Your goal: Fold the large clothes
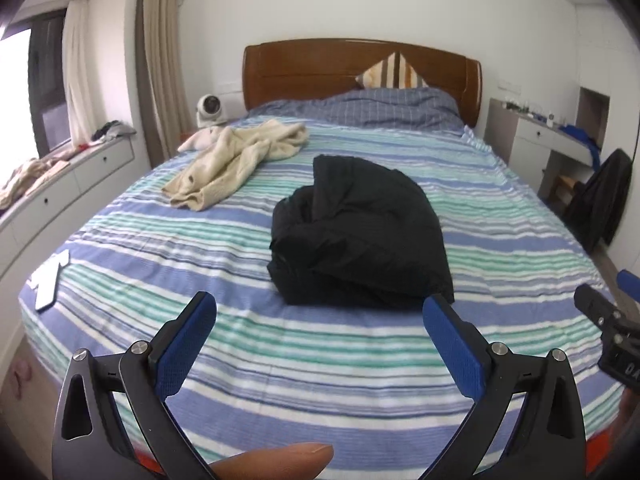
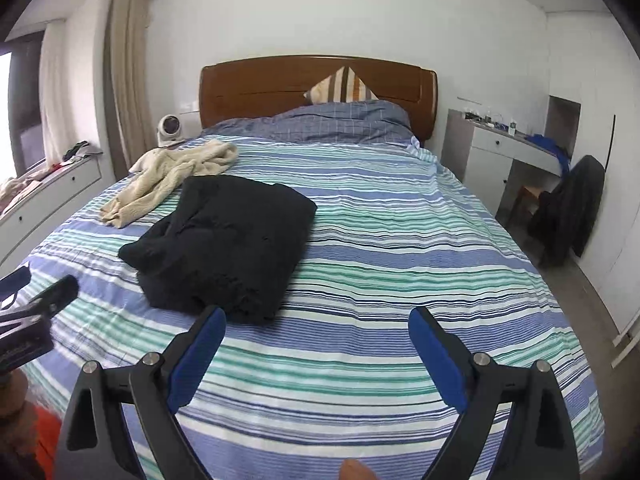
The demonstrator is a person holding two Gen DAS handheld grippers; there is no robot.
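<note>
A black garment (image 1: 360,236) lies folded into a thick bundle in the middle of the striped bed (image 1: 224,332); it also shows in the right wrist view (image 2: 224,248). A cream knit garment (image 1: 236,160) lies crumpled toward the bed's far left, also in the right wrist view (image 2: 172,176). My left gripper (image 1: 320,320) is open and empty, just in front of the black bundle. My right gripper (image 2: 316,328) is open and empty, over the sheet to the right of the bundle's near edge. Each gripper shows at the edge of the other's view.
A wooden headboard (image 1: 360,68), a striped cushion (image 1: 392,72) and a blue duvet (image 1: 384,108) are at the bed's head. A small fan (image 1: 208,110) stands at the far left. White drawers (image 1: 60,196) run along the left, a desk (image 1: 556,136) and dark-draped chair (image 1: 600,196) stand right.
</note>
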